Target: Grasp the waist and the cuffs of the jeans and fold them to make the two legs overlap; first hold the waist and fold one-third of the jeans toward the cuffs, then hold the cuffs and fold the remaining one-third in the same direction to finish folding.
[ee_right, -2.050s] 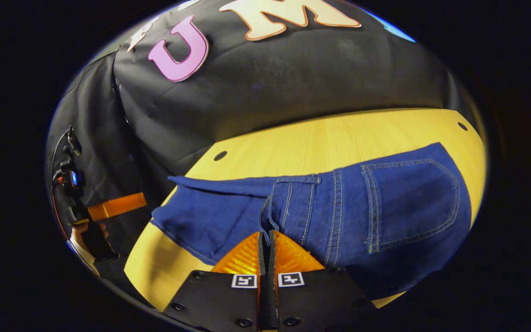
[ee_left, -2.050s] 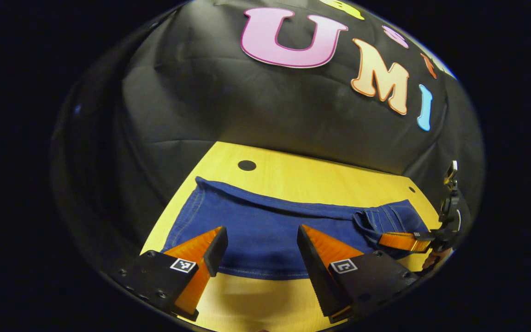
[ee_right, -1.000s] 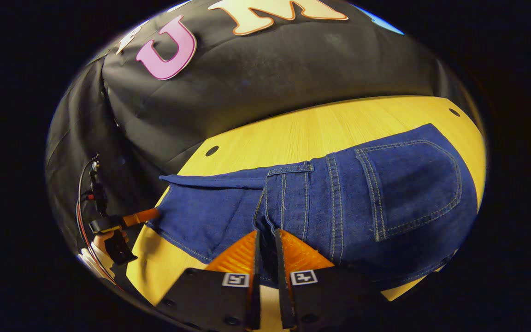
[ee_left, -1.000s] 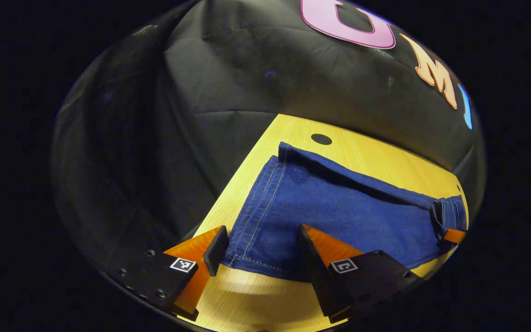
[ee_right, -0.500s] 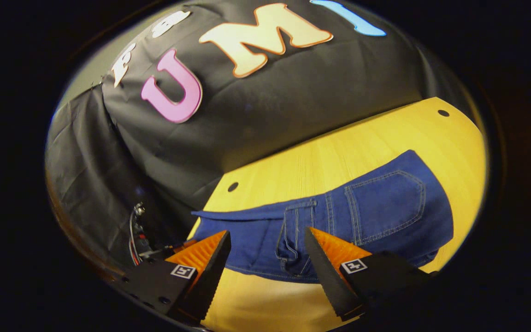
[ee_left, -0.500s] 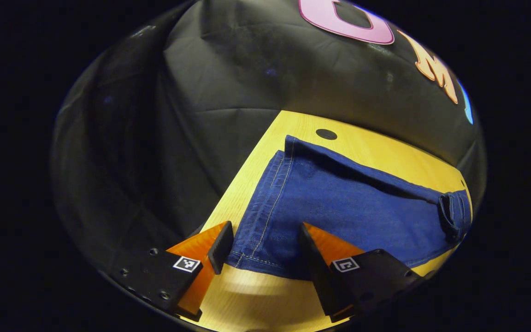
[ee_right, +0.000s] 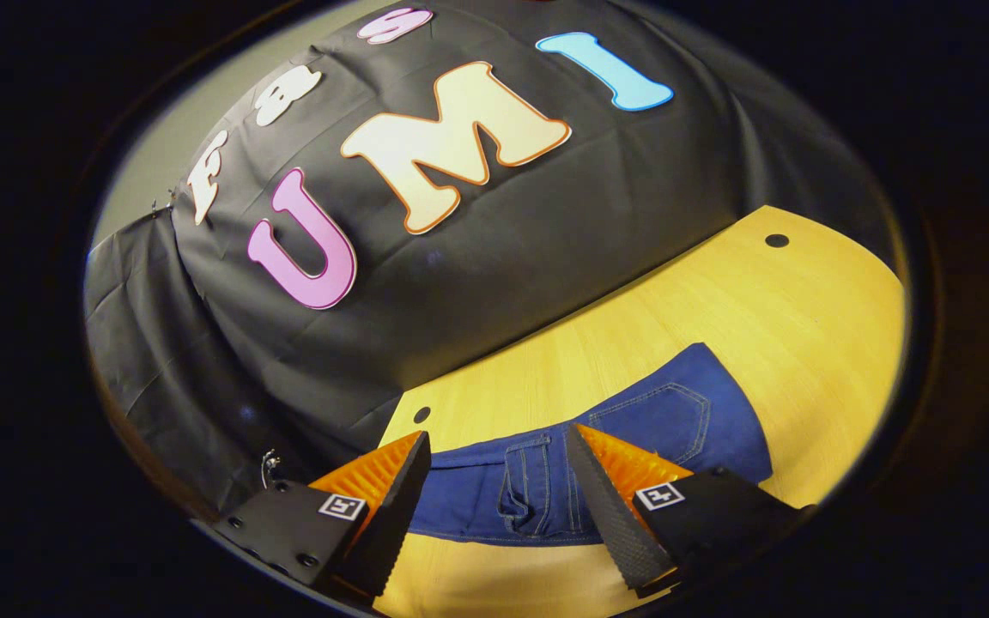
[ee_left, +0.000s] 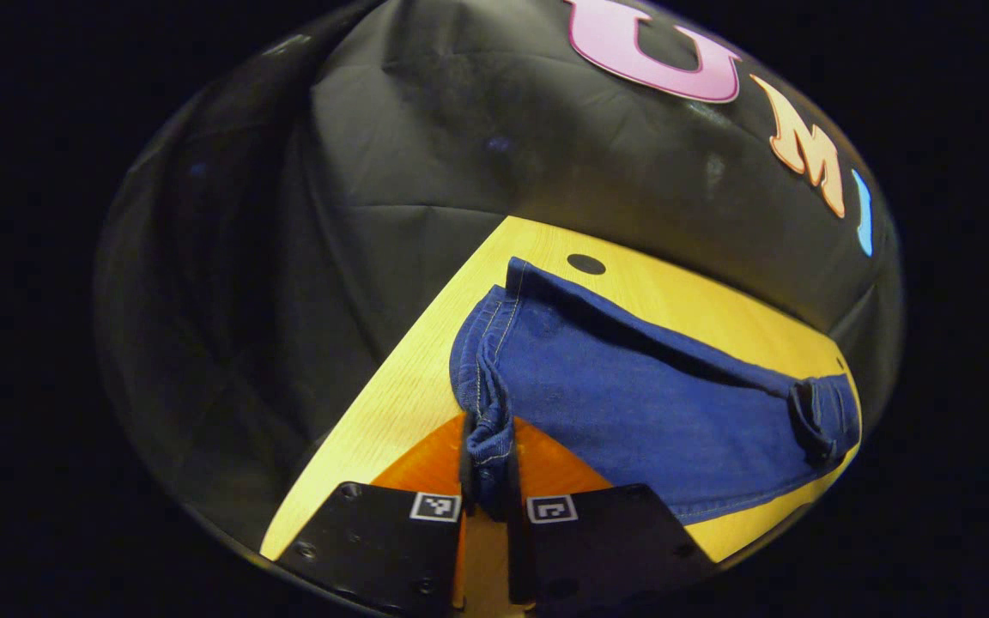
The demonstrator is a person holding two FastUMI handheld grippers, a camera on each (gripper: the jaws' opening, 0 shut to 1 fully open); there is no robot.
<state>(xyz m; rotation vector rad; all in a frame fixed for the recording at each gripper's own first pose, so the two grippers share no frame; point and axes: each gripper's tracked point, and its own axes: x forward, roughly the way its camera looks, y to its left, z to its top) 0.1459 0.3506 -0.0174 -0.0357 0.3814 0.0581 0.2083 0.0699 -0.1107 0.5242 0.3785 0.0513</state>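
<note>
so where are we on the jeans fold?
Done: the waist end is folded over onto the legs, back pocket up, lying flat on the table. In hand: the left gripper is shut on the cuffs; the right gripper is open above the waist fold. Left: carrying the cuffs over for the last third.

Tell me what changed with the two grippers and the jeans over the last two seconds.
The left gripper, open two seconds ago, moved to the cuff end of the jeans and shut on the hem, bunching it. The right gripper, then shut on the waist, let go, opened and backed away. The jeans still lie with the waist folded over on the wooden table.
</note>
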